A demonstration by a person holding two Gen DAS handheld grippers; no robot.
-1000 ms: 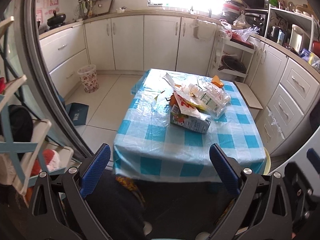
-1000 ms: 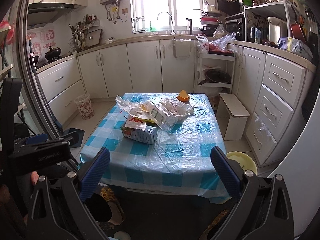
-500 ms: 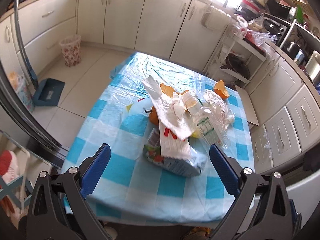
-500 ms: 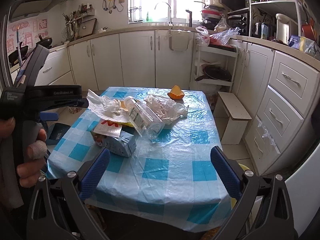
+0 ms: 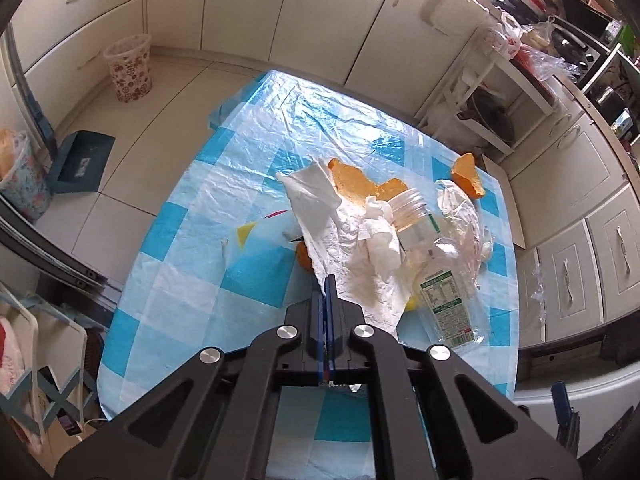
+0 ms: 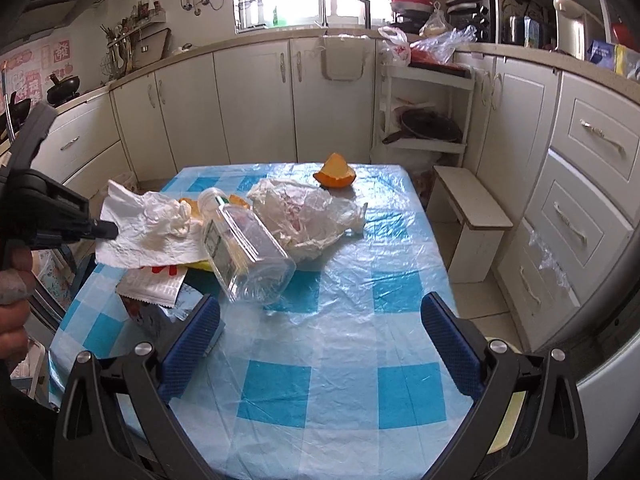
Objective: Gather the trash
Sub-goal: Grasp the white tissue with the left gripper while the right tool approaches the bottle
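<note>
Left wrist view looks down on a bench under a blue-and-white checked plastic cover, trash heaped at its middle: white paper napkin, clear plastic bottle, orange peel at two o'clock. Left gripper fingers are pressed together on the napkin's near edge. Right gripper fingers are spread, empty. Cream cabinets ring the tiled floor; a patterned wastebasket stands at ten o'clock.

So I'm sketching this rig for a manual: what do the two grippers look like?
Both match: the left gripper and right gripper have matte black angular linkage arms with cut-outs, silver round pivot bolts, and blue textured pads on the fingers. No cables or sleeves show.
</note>
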